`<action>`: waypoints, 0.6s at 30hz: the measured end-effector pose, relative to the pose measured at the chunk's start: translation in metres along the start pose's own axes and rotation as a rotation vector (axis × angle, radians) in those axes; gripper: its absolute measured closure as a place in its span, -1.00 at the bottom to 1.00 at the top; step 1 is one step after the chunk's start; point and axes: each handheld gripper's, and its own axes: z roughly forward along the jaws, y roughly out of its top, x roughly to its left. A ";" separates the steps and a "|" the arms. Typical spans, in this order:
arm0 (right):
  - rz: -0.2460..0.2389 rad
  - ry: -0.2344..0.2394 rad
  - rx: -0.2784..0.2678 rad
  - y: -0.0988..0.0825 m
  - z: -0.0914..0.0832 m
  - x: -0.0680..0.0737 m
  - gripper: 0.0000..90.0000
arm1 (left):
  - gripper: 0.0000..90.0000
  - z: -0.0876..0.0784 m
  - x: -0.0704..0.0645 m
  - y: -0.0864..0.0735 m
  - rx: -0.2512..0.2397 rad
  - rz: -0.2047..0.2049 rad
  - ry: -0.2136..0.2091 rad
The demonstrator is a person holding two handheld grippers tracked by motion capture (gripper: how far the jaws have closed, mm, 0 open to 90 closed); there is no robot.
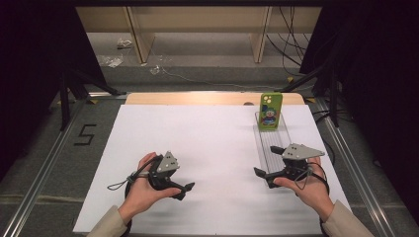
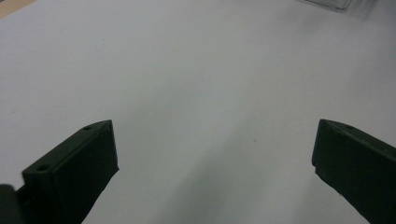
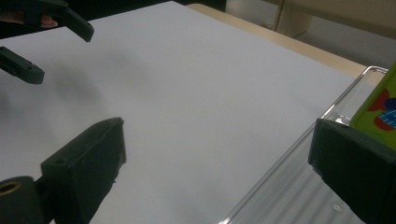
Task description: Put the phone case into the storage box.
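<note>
1. Fingers, left gripper [image 1: 184, 189]: in the left gripper view both black fingers [image 2: 74, 170] rise from the lower corners of the frame, spread wide, with bare white sheet [image 2: 201, 93] between them. Nothing is held or touched. In the high view this gripper sits lower left of centre, held in the person's left hand [image 1: 143, 190].

2. Fingers, right gripper [image 1: 267, 160]: in the right gripper view the fingers [image 3: 88, 163] are likewise released and well apart. The left-hand one hangs over the white sheet, the right-hand one over the clear tray [image 3: 299, 186]. No grasp observed; contact with the tray cannot be determined. In the high view the right hand [image 1: 309, 190] holds it at lower right, over the near end of the tray.

3. Object of note: a green phone case [image 1: 271, 111] with a cartoon figure in red, blue and white printed on it. It stands upright, leaning slightly, at the far end of the clear tray [image 1: 264, 143], upper right of centre in the high view. In the right gripper view its green edge [image 3: 378, 107] appears at the right margin, just above the right-hand finger.

4. The tray is transparent, long and narrow, ribbed inside, lying along the right side of the white sheet [image 1: 207, 148].

5. The left gripper appears in the upper left of the right gripper view [image 3: 60, 42], open.
</note>
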 end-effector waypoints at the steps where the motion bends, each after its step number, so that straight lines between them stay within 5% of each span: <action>1: 0.002 0.002 0.001 0.000 0.000 0.000 -0.89 | -1.00 0.000 0.000 0.000 0.000 0.000 0.001; 18: -0.001 0.007 -0.001 -0.004 -0.003 0.003 -0.86 | -1.00 0.000 0.000 0.000 -0.002 0.002 -0.001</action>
